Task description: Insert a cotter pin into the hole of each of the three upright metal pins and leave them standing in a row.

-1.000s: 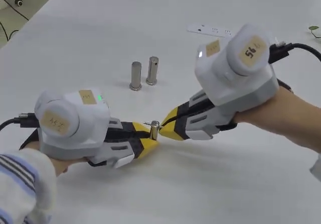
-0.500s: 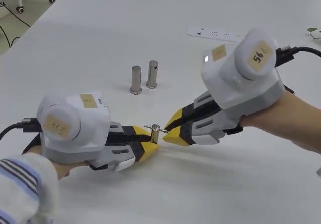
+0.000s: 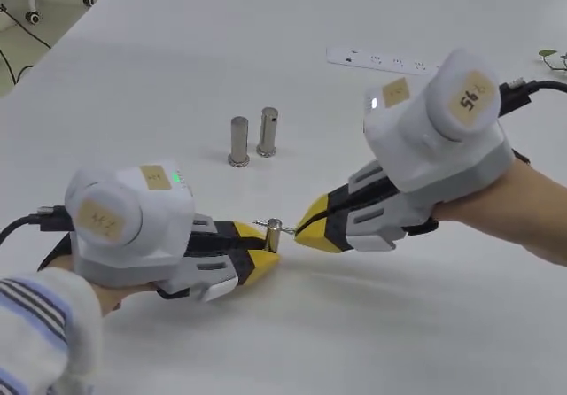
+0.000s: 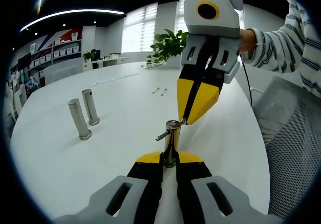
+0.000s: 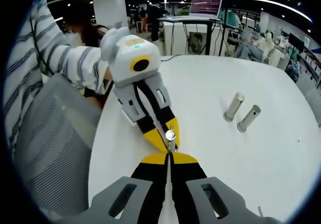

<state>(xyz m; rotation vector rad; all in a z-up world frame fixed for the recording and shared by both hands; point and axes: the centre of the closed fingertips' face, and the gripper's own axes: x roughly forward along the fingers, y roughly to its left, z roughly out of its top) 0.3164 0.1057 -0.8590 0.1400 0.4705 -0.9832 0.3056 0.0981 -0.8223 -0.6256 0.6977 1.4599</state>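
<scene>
Right gripper [image 3: 299, 233], labelled "56", clenched the cotter pin [image 4: 161, 135] threaded through the metal pin [image 3: 274, 233], which the left gripper [image 3: 266, 250] grasped; two spare pins [image 3: 252, 138] stood beyond that pin; right gripper had edged back slightly

Quick rundown of our rig. The left hand-held gripper [image 3: 266, 251], lower left in the head view, has a rounded white housing, a grey lower shell and black jaws with yellow tips. There's a tan sticker [image 3: 100, 218] with handwriting on its round end cap, a smaller sticker [image 3: 154, 175] on top, and a green light [image 3: 177, 179] beside that. A black cable [image 3: 22, 222] comes out the back. The right hand-held gripper [image 3: 301, 228] is the same build. Its cap sticker [image 3: 469, 98] has two digits we can't read for sure, and its black cable [image 3: 536, 84] runs off the right edge. We're wearing a white sleeve [image 3: 35, 324] with dark stripes, bottom left.
</scene>
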